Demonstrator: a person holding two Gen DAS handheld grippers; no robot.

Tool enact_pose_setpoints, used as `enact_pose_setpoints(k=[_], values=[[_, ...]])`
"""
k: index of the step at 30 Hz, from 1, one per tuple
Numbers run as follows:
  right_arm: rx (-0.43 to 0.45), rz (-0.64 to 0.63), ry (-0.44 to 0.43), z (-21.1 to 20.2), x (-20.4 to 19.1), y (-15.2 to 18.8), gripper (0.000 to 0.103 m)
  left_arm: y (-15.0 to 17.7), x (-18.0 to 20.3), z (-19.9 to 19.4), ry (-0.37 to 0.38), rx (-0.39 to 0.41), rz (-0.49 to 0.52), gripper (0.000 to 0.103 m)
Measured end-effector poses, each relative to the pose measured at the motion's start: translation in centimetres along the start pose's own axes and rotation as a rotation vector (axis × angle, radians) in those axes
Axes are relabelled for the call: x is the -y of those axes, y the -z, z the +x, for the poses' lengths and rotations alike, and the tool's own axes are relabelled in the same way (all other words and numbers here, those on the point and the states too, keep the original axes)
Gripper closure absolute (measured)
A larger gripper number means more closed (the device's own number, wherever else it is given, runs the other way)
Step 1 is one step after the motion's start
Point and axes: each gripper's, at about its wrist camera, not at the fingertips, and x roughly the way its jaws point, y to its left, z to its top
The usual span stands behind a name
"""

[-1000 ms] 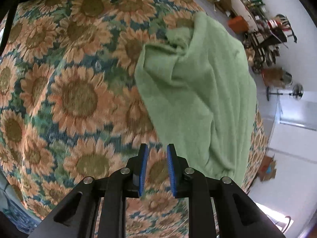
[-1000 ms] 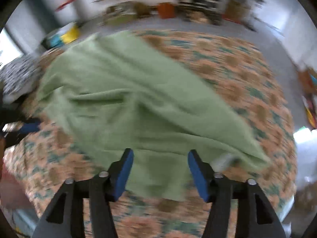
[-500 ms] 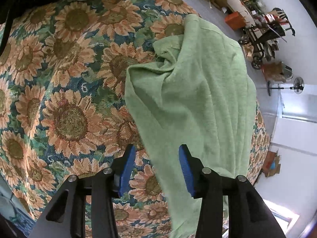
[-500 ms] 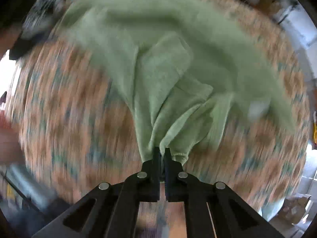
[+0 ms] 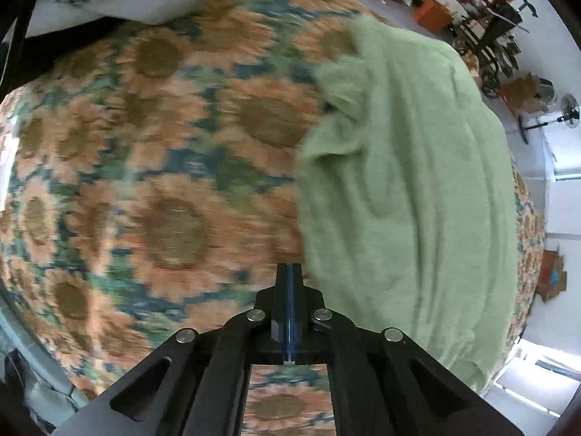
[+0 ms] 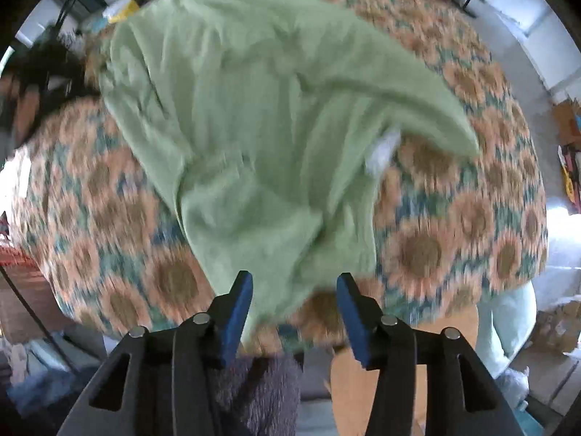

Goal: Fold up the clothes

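Lying rumpled (folds everywhere), green garment.

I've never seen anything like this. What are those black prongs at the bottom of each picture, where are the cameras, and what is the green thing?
There is no robot here: a person holds a hand-held gripper in each hand, and a small wide-angle camera on each one looks forward along its two fingers. That is why the pictures bulge. The black prongs with blue pads are those fingers. One picture comes from the left hand-held gripper, whose fingers are pressed together with nothing visible between them. The other comes from the right hand-held gripper, whose fingers stand apart, holding nothing. The green thing is a green garment, lying rumpled on a sunflower-print cover, waiting to be folded. Both pictures are blurred.
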Motion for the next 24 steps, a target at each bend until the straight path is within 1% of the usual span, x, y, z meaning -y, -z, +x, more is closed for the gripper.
enact_pose_setpoints(k=[1, 5, 6, 7, 8, 9, 10, 11, 12, 14, 16, 18, 20, 21, 22, 24], values=[[0.014, -0.013, -0.009, 0.1, -0.5, -0.7, 0.042, 0.1, -0.7, -0.3, -0.009, 0.006, -0.003, 0.103], [0.021, -0.138, 0.003, 1.8, -4.0, -3.2, 0.039, 0.1, -3.7, -1.3, 0.102, -0.019, -0.070, 0.103], [0.020, -0.164, 0.009, 2.2, -4.9, -3.7, 0.031, 0.1, -4.5, -1.6, 0.130, -0.026, -0.087, 0.103], [0.008, -0.181, 0.002, 2.7, -5.5, -3.9, 0.029, 0.1, -5.2, -1.9, 0.158, -0.032, -0.104, 0.103], [-0.011, -0.191, -0.012, 3.2, -5.9, -4.0, 0.033, 0.1, -5.8, -2.0, 0.169, -0.033, -0.138, 0.098], [-0.030, -0.201, -0.026, 3.7, -6.4, -4.1, 0.060, 0.0, -6.4, -2.1, 0.180, -0.034, -0.173, 0.093], [-0.048, -0.212, -0.036, 3.9, -6.8, -3.9, 0.090, -0.1, -6.0, -2.3, 0.200, -0.031, -0.196, 0.078], [-0.066, -0.225, -0.043, 4.0, -7.2, -3.5, 0.093, -0.1, -6.0, -2.3, 0.221, -0.029, -0.205, 0.068], [-0.078, -0.249, -0.054, 3.8, -7.8, -2.9, 0.097, 0.0, -6.0, -2.3, 0.243, -0.027, -0.214, 0.067], [-0.094, -0.312, -0.078, 3.0, -9.1, -1.2, 0.097, 0.1, -4.2, -1.7, 0.237, -0.036, -0.176, 0.067], [-0.111, -0.370, -0.122, 2.2, -10.6, 0.7, 0.098, 0.3, -2.4, -1.1, 0.229, -0.045, -0.138, 0.067], [-0.139, -0.429, -0.157, 1.7, -12.2, 3.0, 0.098, -2.5, -2.3, -0.8, 0.217, -0.039, -0.113, 0.067], [-0.165, -0.457, -0.205, 1.6, -13.4, 4.8, 0.099, -3.1, 0.3, -0.5, 0.177, -0.013, -0.073, 0.067], [-0.173, -0.458, -0.230, 1.5, -13.7, 5.5, 0.102, -3.4, 1.6, -0.4, 0.157, 0.000, -0.053, 0.067], [-0.176, -0.456, -0.244, 1.4, -13.9, 5.9, 0.102, -3.7, 2.9, -0.2, 0.137, 0.013, -0.032, 0.067], [-0.175, -0.444, -0.250, 1.4, -13.8, 5.3, 0.102, -5.1, 4.1, 0.0, 0.105, 0.041, 0.005, 0.067]])
